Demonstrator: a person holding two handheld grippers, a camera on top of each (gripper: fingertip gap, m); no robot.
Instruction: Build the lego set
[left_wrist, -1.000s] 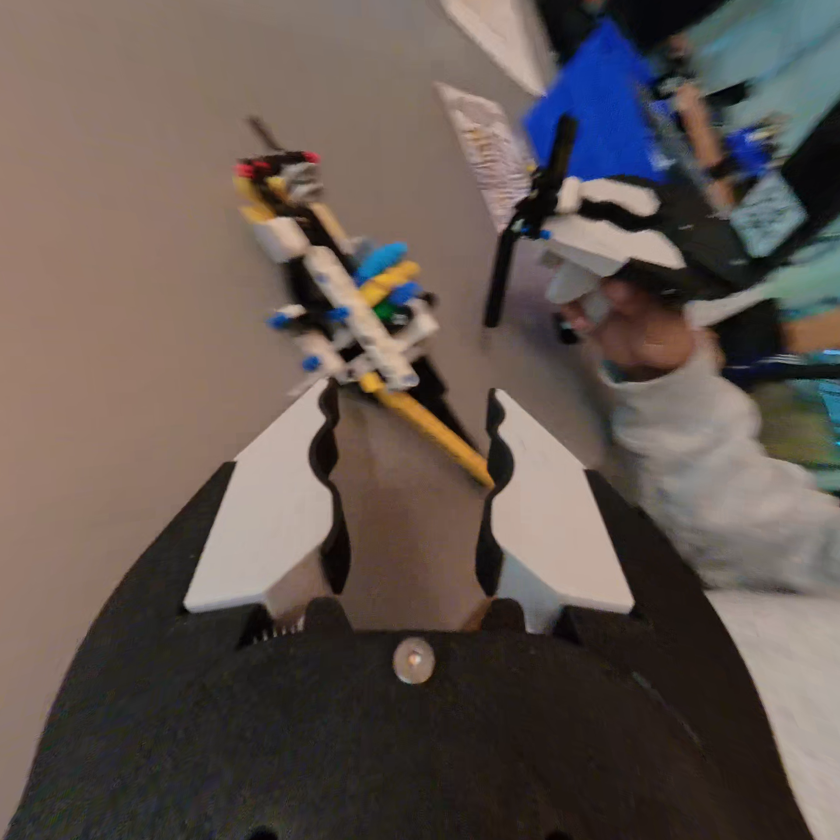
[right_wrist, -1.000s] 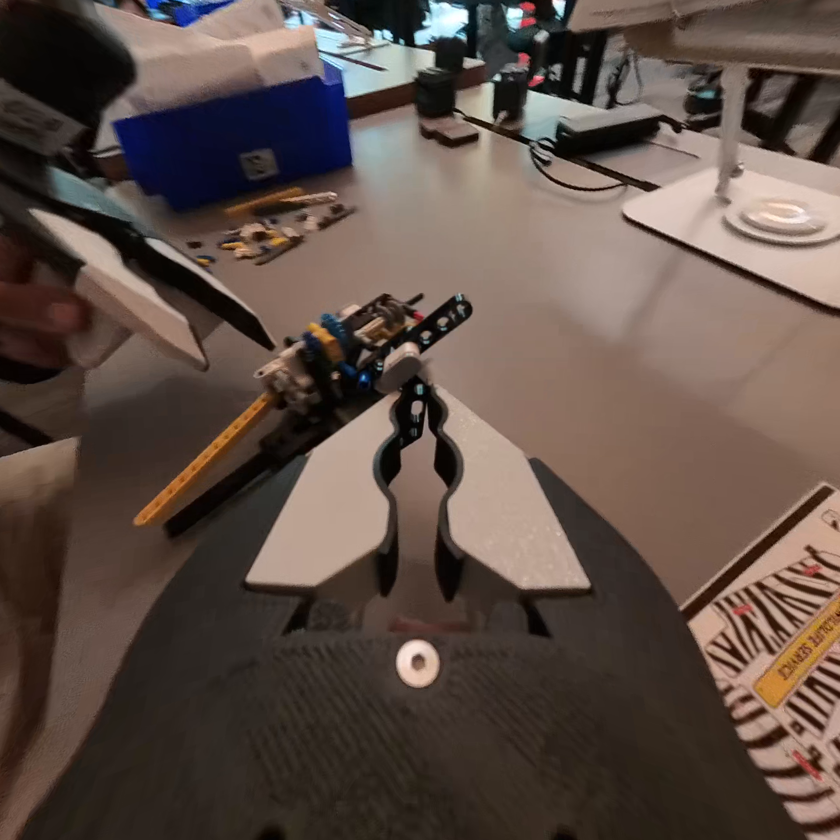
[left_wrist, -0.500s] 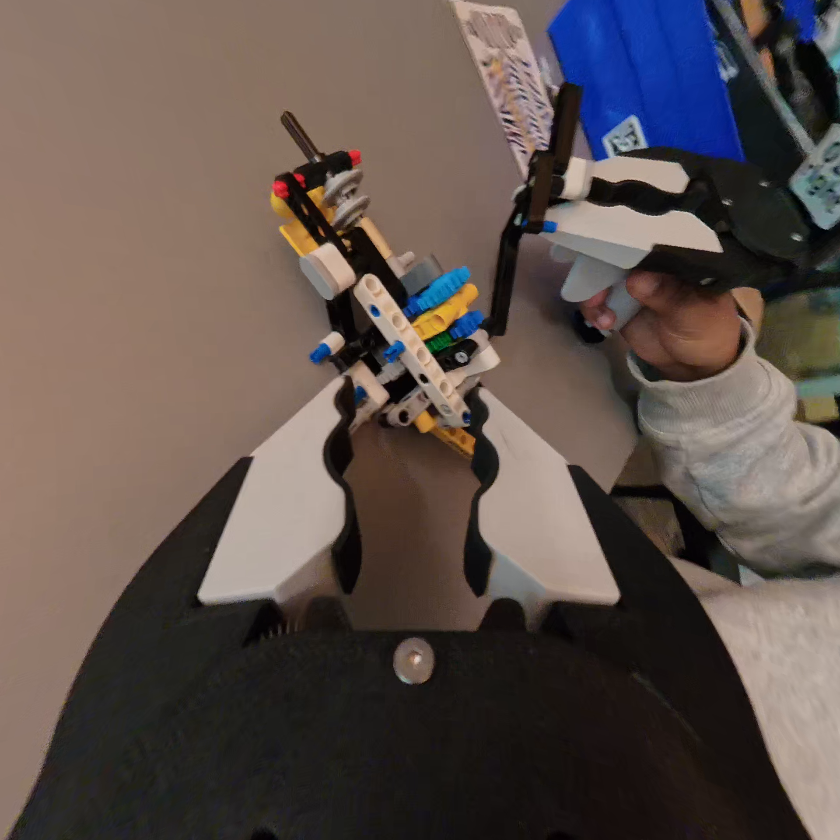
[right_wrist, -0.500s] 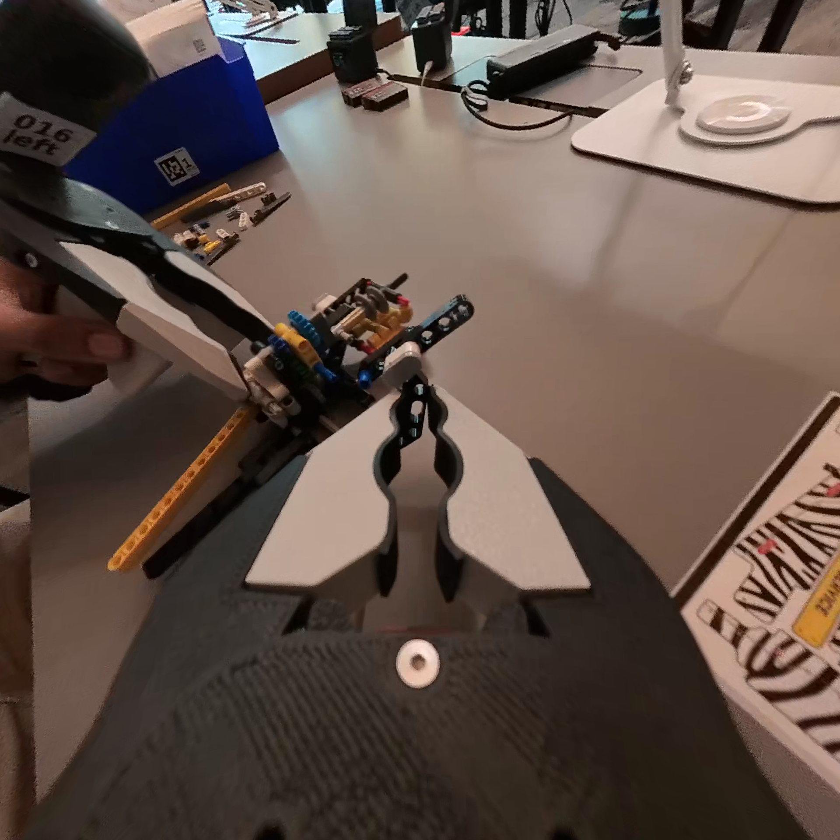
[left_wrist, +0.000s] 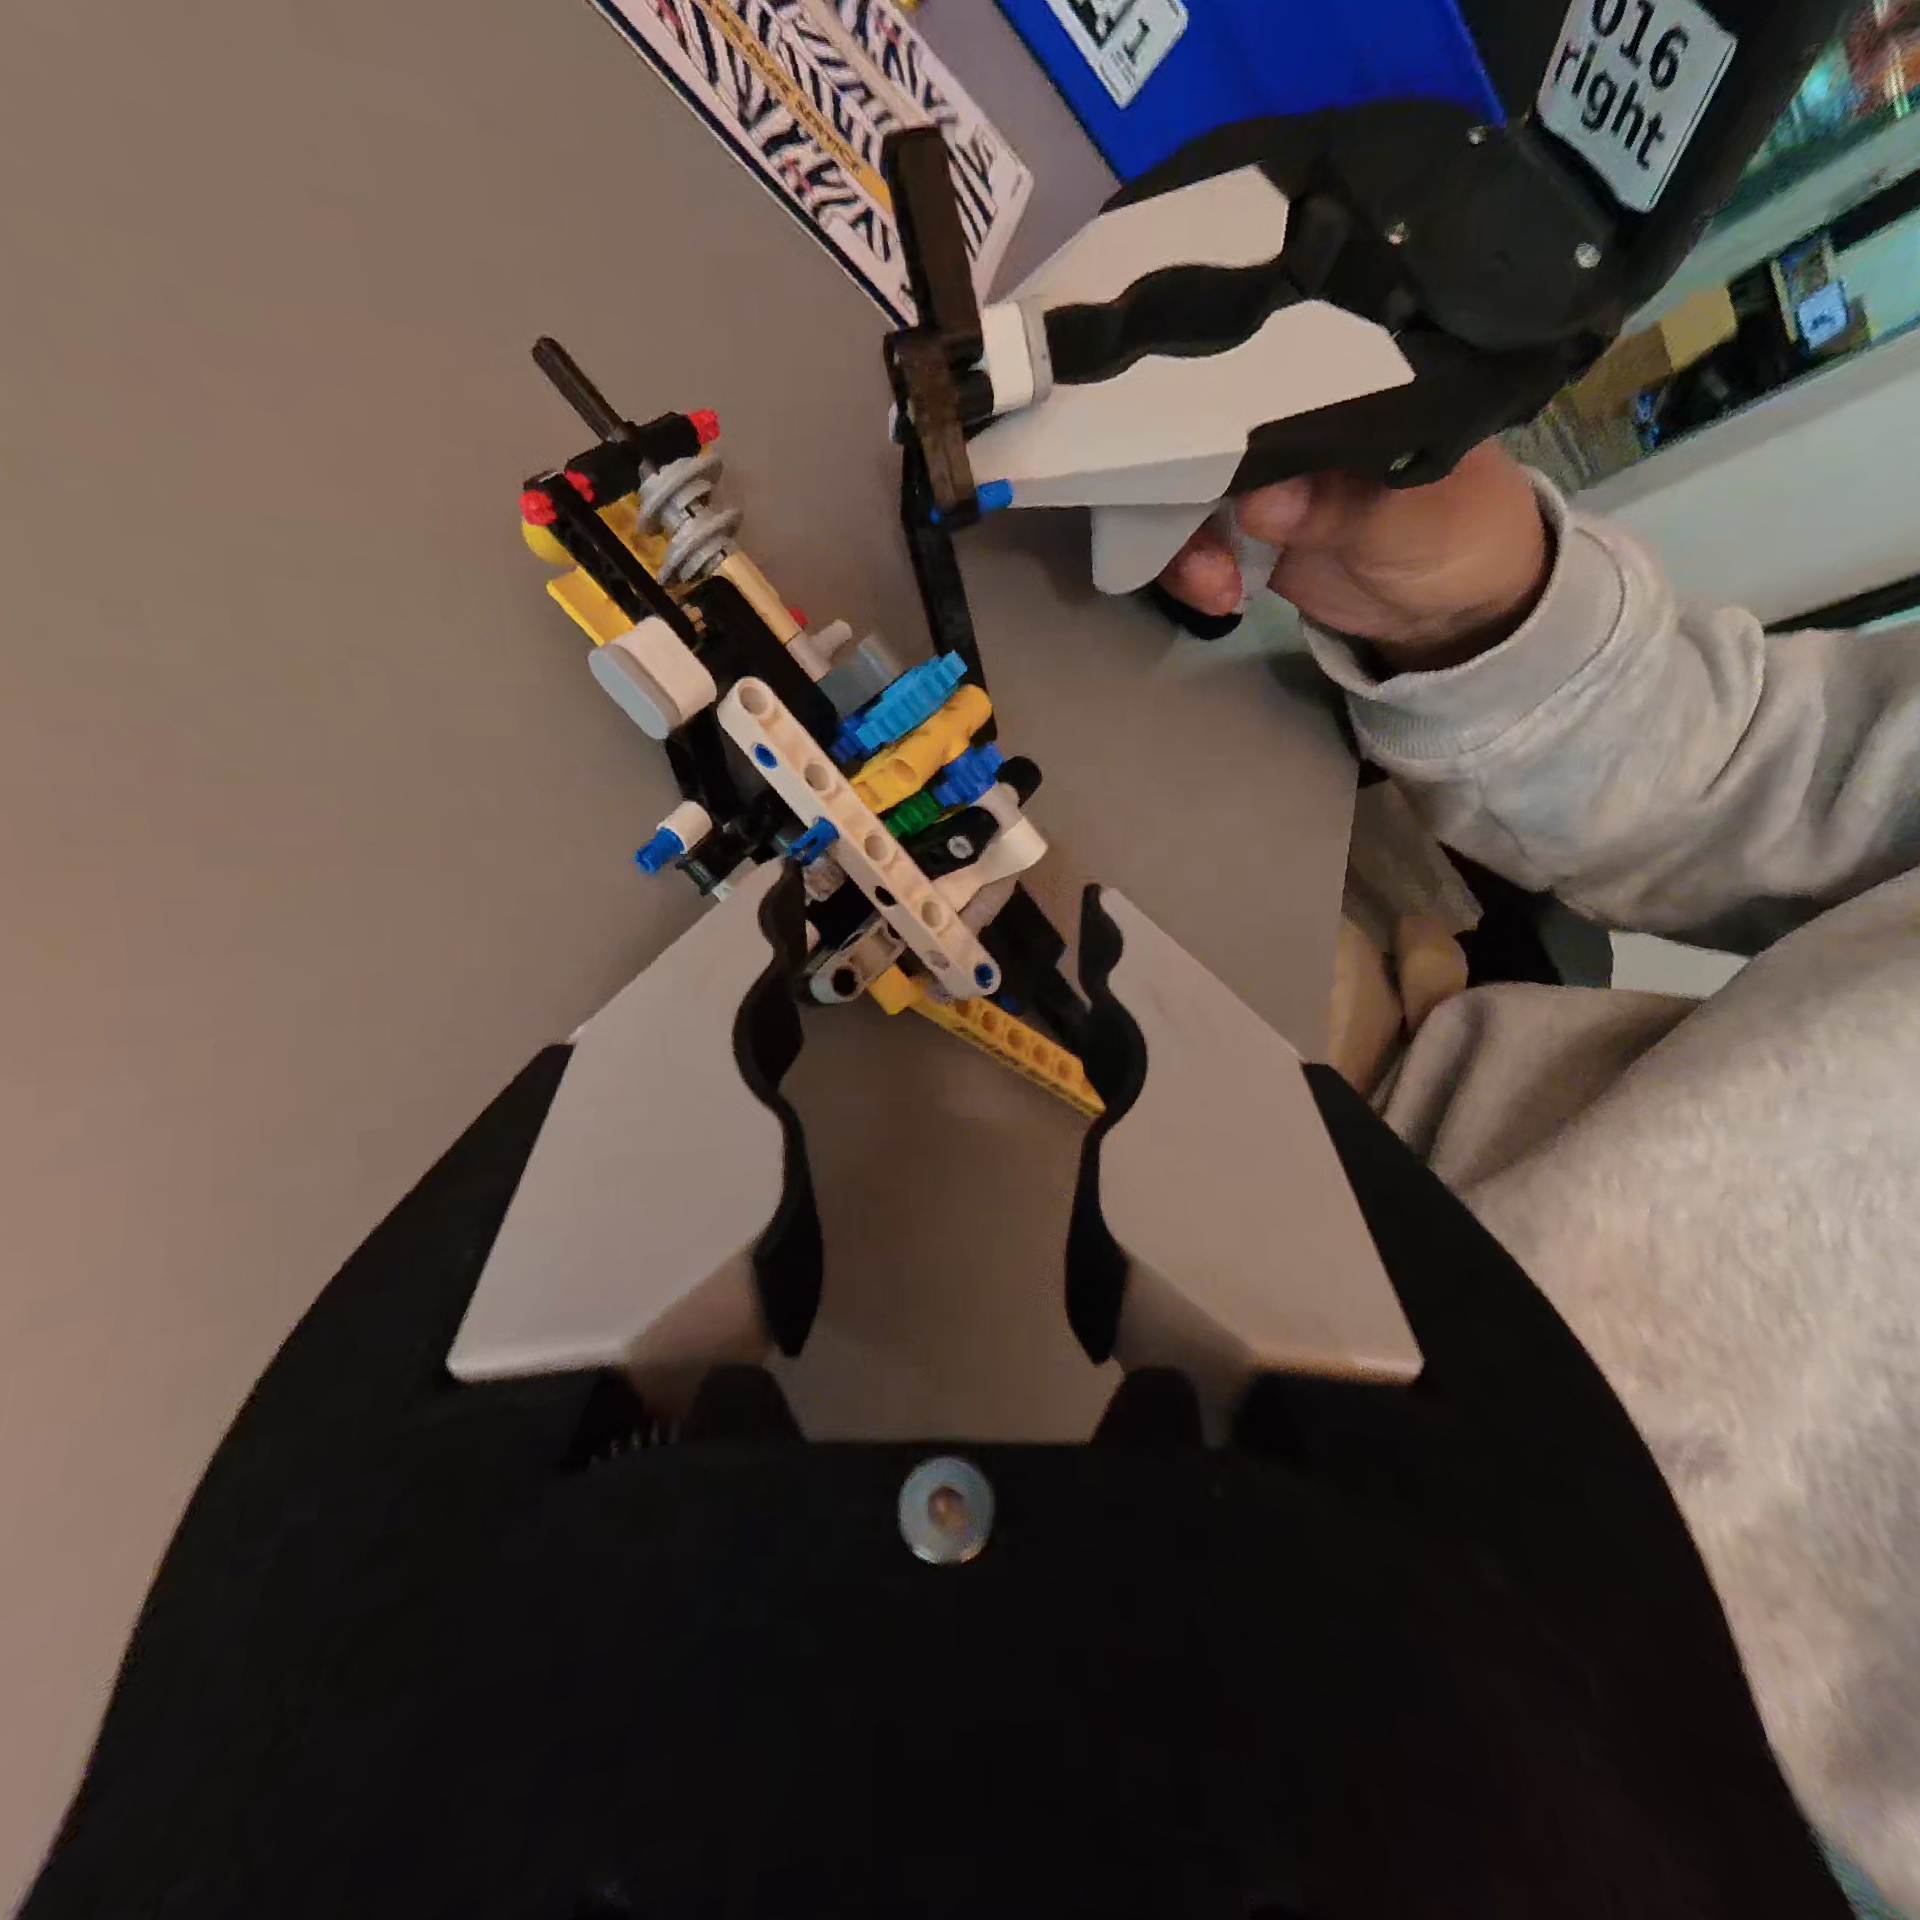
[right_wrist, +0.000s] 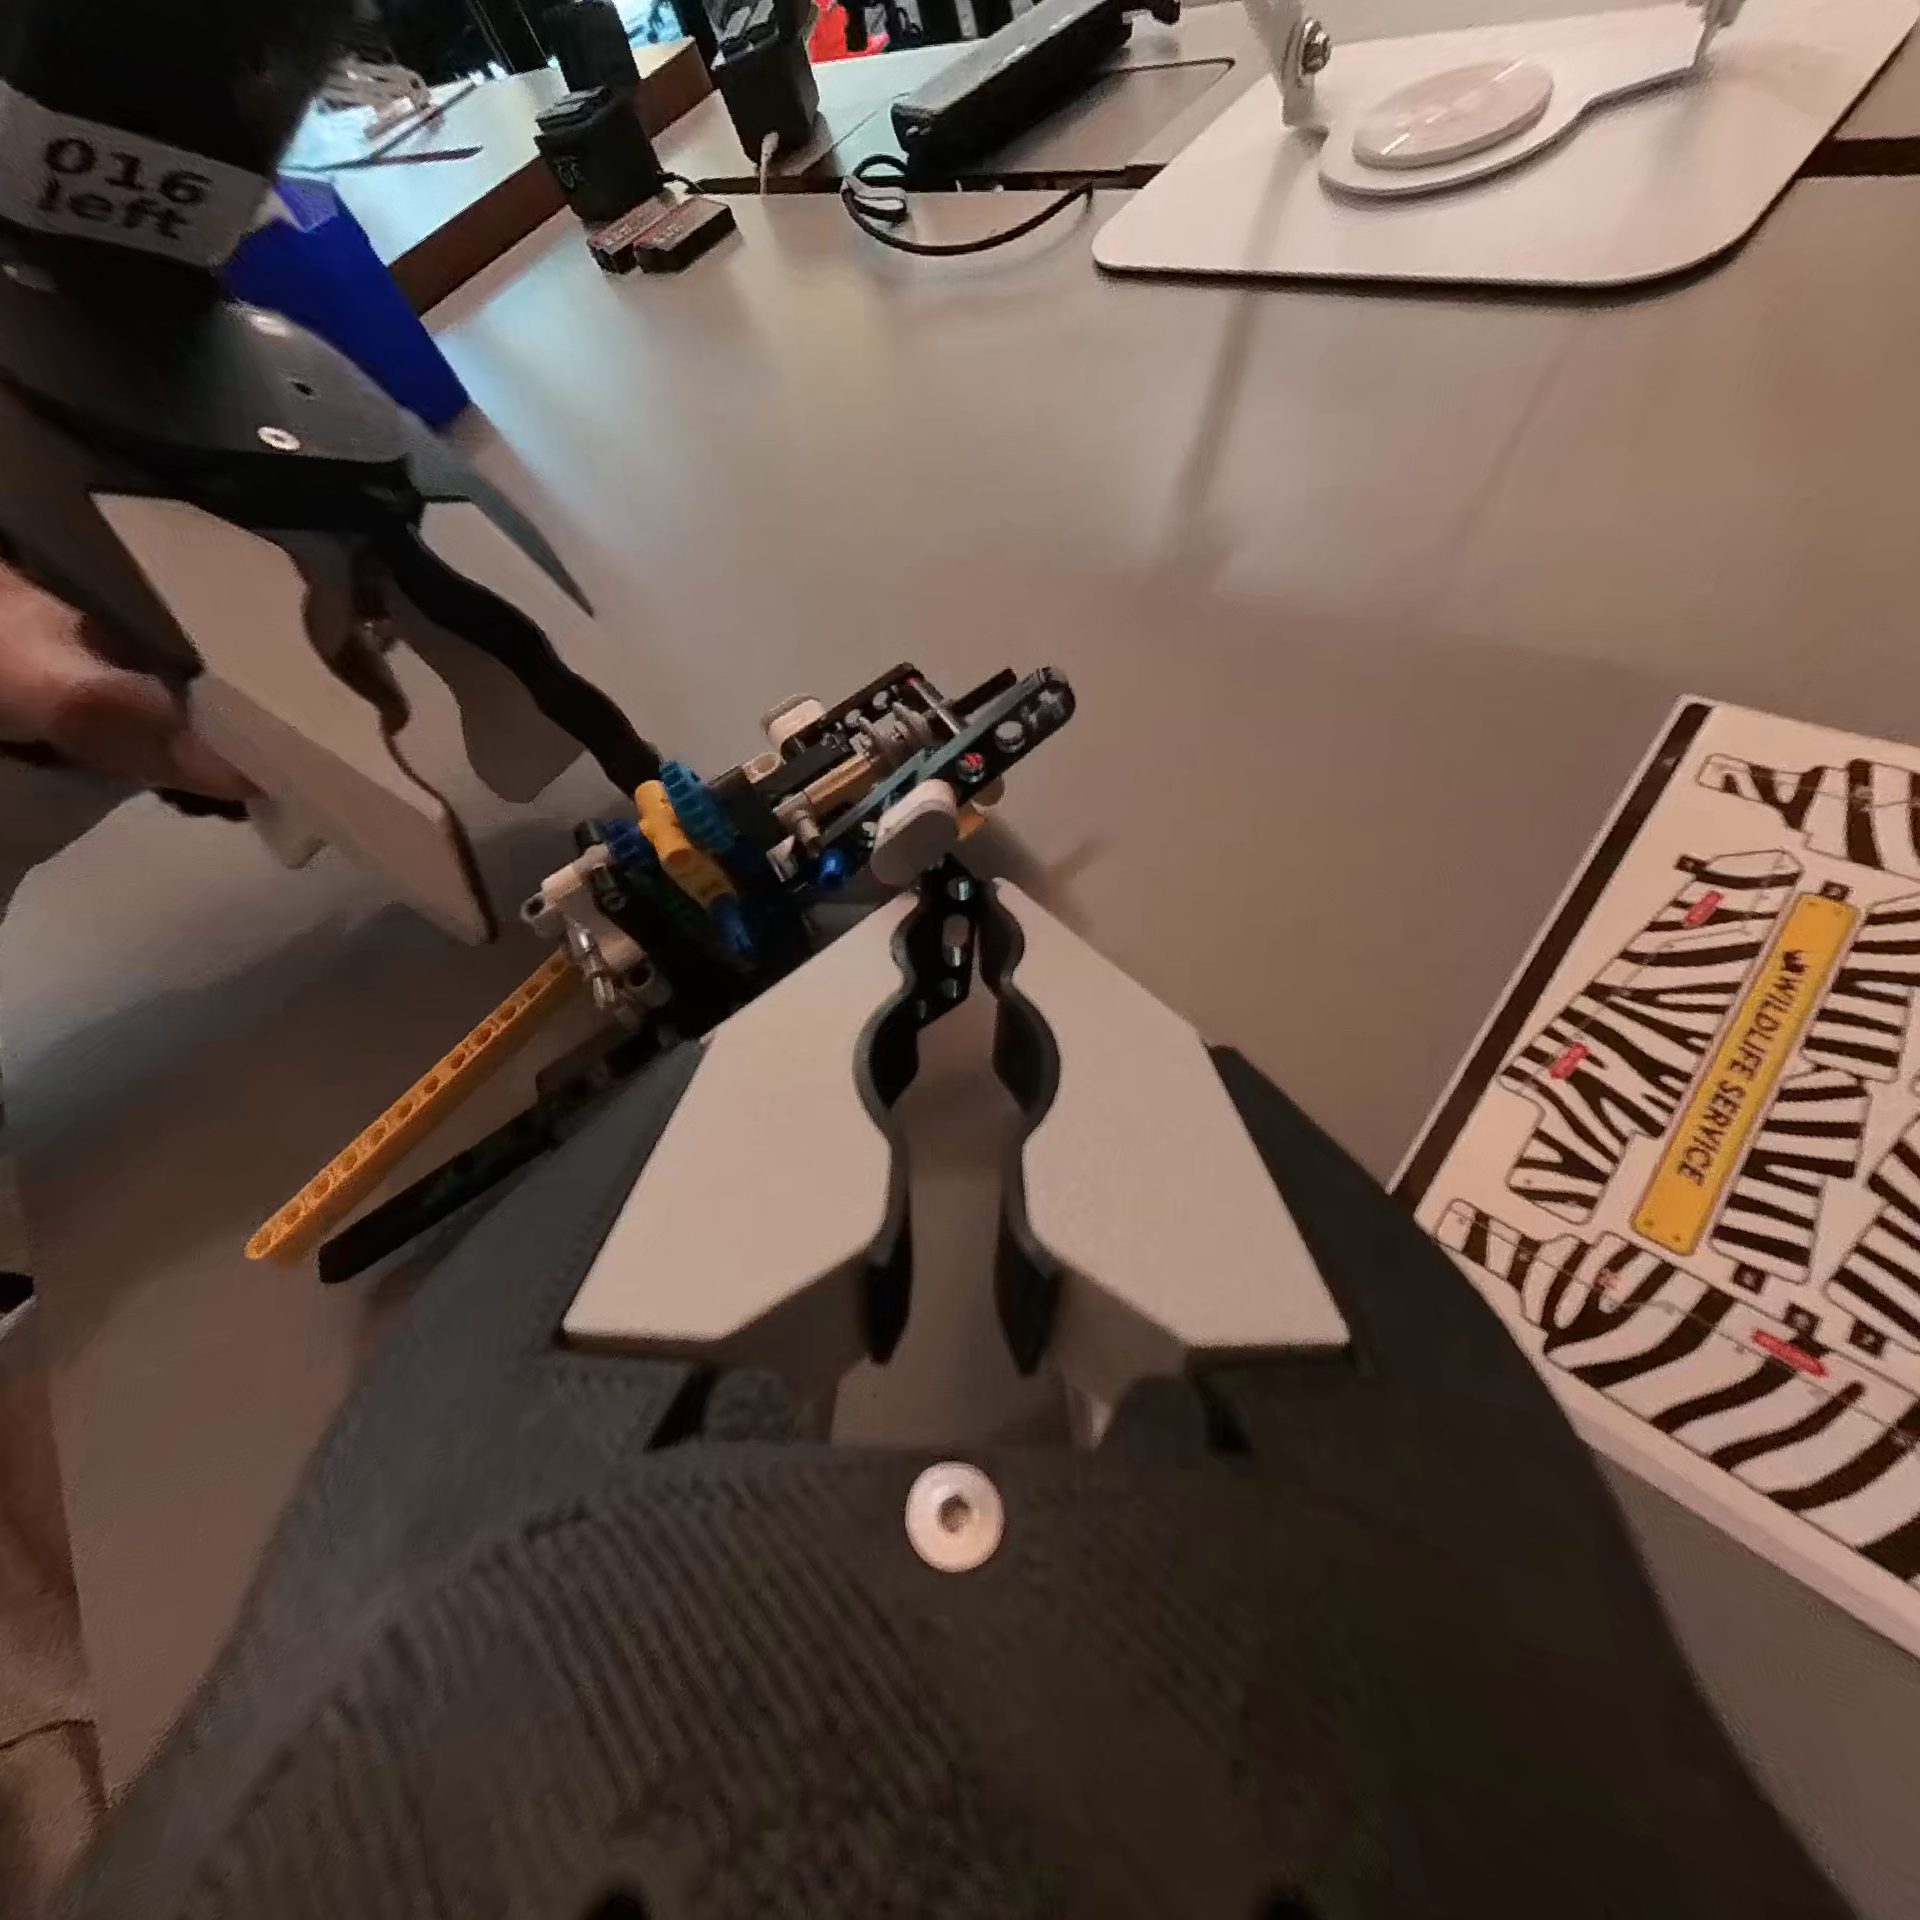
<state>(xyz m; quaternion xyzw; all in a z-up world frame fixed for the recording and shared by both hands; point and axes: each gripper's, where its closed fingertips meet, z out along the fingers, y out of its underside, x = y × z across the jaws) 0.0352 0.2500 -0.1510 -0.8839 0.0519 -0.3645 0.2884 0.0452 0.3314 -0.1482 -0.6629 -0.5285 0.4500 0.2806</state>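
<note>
Lego model (left_wrist: 800, 769) (gears, yellow beam) lies mid-bench (right_wrist: 1039, 499), its rear between the left gripper (left_wrist: 940, 935)'s spread jaws, while the right gripper (right_wrist: 961, 935), beside it, clamps a black beam (right_wrist: 951, 940).

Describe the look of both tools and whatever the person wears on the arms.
Both tools match: the left tool and right tool each have a wide black ribbed body with a silver screw in the middle, and two pale grey wedge fingers lined with wavy black pads. Each body carries a white label. No cables show. The person wears a light grey sleeve with a ribbed cuff.
</note>
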